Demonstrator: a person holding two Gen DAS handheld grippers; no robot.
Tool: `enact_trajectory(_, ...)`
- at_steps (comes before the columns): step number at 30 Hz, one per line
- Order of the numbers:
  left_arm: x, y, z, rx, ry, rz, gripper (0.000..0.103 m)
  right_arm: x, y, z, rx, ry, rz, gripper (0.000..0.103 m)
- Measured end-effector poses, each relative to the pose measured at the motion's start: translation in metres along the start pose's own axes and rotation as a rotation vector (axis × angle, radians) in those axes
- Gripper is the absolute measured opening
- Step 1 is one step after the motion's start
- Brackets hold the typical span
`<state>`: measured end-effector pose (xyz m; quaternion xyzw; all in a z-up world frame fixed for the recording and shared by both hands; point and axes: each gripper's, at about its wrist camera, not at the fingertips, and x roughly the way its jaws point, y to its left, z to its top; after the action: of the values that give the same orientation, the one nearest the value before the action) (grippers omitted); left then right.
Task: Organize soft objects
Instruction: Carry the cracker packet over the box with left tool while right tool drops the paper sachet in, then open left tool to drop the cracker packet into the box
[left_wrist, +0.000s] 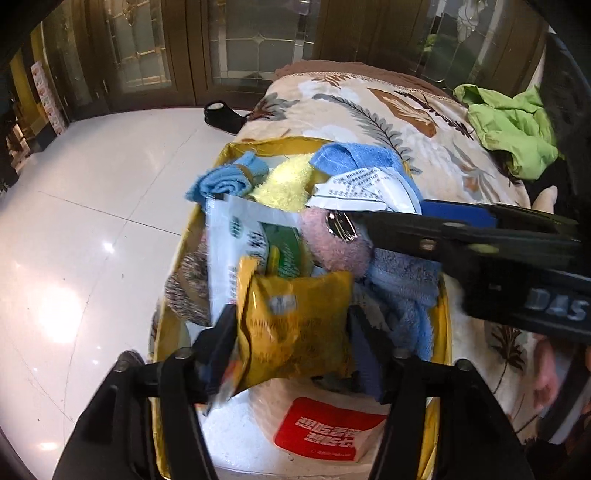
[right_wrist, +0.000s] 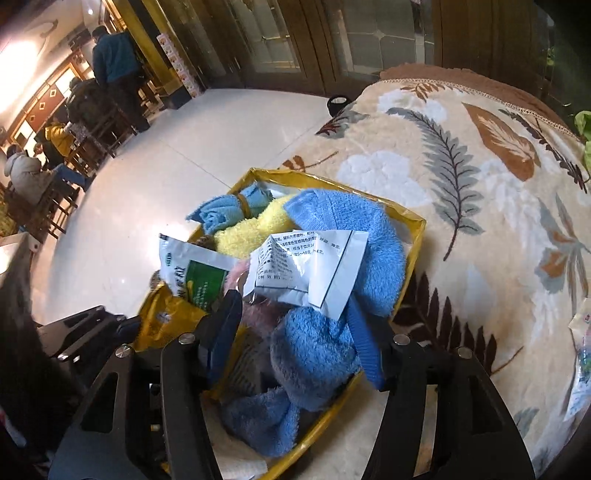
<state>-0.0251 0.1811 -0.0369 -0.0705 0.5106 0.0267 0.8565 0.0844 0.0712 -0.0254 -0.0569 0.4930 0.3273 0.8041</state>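
Gold box (right_wrist: 413, 229) set on leaf-patterned blanket (right_wrist: 480, 184), filled with blue towels (right_wrist: 354, 229), yellow cloth (right_wrist: 251, 232) and sachets; yellow packet (left_wrist: 295, 325) clamped between left gripper (left_wrist: 291, 332) jaws; right gripper (right_wrist: 295, 332) held wide above blue plush (right_wrist: 314, 358).

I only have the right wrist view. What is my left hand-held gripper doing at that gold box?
Observer: The left hand-held gripper holds a yellow packet between its fingers, over the gold box.
Operator: Anything at the box's near end?
Observer: A white pack with a red label lies there, lower in the picture than the packet.
Operator: And that green sliver at my right edge?
Observer: It is a crumpled green garment lying on the leaf-print blanket.
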Motion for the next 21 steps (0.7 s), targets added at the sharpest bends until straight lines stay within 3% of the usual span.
enact_trajectory(12,-0.018,-0.002,0.004,-0.009,-0.053,0.083,0.074,-0.046,-0.015,-0.018,0.101,-0.067,0.083,0.059)
enact_trajectory(21,-0.034,-0.032,0.008,0.039,-0.091,0.06,0.074,-0.072,-0.042,-0.046,0.166,-0.088,0.09,0.059)
